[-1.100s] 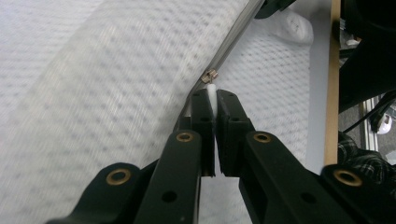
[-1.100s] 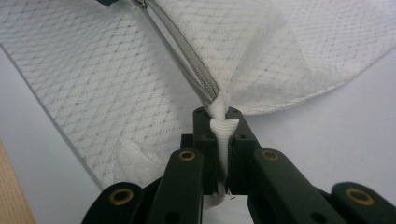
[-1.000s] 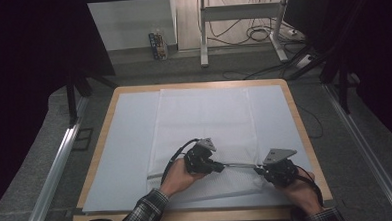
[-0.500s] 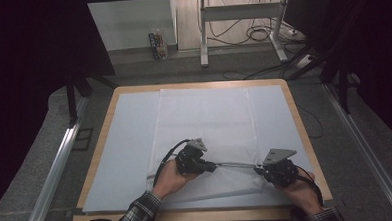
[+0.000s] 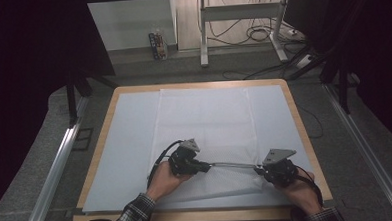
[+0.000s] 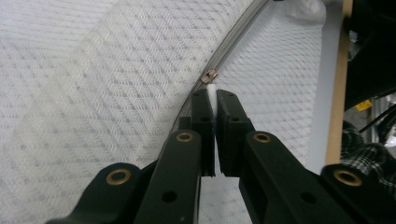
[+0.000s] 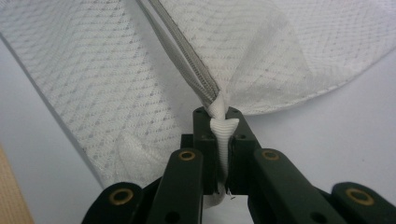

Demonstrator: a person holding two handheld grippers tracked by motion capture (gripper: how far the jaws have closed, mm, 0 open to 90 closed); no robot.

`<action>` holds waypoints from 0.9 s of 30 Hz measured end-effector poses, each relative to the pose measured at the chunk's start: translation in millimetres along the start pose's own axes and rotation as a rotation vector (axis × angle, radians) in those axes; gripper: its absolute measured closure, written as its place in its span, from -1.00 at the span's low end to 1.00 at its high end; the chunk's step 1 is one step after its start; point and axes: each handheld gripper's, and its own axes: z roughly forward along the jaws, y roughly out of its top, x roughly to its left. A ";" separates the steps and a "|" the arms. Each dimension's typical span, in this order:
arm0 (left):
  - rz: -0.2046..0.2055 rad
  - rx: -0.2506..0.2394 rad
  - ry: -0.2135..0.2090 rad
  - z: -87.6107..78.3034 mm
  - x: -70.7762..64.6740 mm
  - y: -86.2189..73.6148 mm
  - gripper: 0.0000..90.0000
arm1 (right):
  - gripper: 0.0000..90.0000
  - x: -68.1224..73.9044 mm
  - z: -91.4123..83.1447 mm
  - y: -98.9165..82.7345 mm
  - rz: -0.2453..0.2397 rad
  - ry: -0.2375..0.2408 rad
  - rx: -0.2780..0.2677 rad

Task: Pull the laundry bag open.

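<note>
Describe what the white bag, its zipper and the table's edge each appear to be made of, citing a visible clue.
Bag: soft mesh fabric, probably synthetic; see-through diamond weave. Zipper: grey woven tape with fine teeth, slider apparently metal, shiny. Table edge: wood-look, light brown, matte.

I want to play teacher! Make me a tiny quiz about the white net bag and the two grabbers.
1. True or false: the left gripper has its jaws shut on the zipper pull.
2. What does the right gripper pinch: A) the mesh bag at the zipper's end, B) the table's wooden edge?
3. Fill in: the zipper between the grippers looks pulled ____.

Key: 1 true; 2 A; 3 straight.
</note>
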 end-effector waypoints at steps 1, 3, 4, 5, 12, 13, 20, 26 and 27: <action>0.000 -0.002 -0.002 -0.3 0.1 -0.7 0.94 | 0.88 0.2 -0.1 0.2 -0.003 -0.003 0.001; -0.001 0.003 0.004 -1.5 0.5 -2.1 0.94 | 0.88 0.1 -0.1 0.2 -0.008 -0.002 0.001; -0.005 0.001 -0.001 -2.1 1.2 -3.0 0.94 | 0.88 0.2 0.0 0.1 -0.002 -0.003 0.001; -0.007 0.002 0.001 -3.0 1.7 -3.7 0.94 | 0.88 -0.1 -0.2 0.0 -0.003 0.001 -0.001; -0.008 0.008 0.022 -10.4 4.4 -7.6 0.94 | 0.88 -0.2 -0.5 -0.4 -0.005 0.000 0.001; -0.012 0.005 0.025 -11.5 5.1 -8.5 0.94 | 0.88 -0.1 -0.2 -0.5 0.001 -0.002 0.000; -0.029 0.006 0.024 -16.5 8.3 -15.1 0.94 | 0.88 -0.9 -0.9 -1.1 -0.004 -0.004 -0.001; -0.039 0.001 0.037 -23.7 10.4 -20.6 0.94 | 0.88 -0.3 -0.9 -0.9 -0.003 -0.006 0.000; -0.039 0.002 0.044 -25.3 10.3 -21.4 0.94 | 0.88 0.1 -0.9 -0.8 -0.002 -0.004 0.002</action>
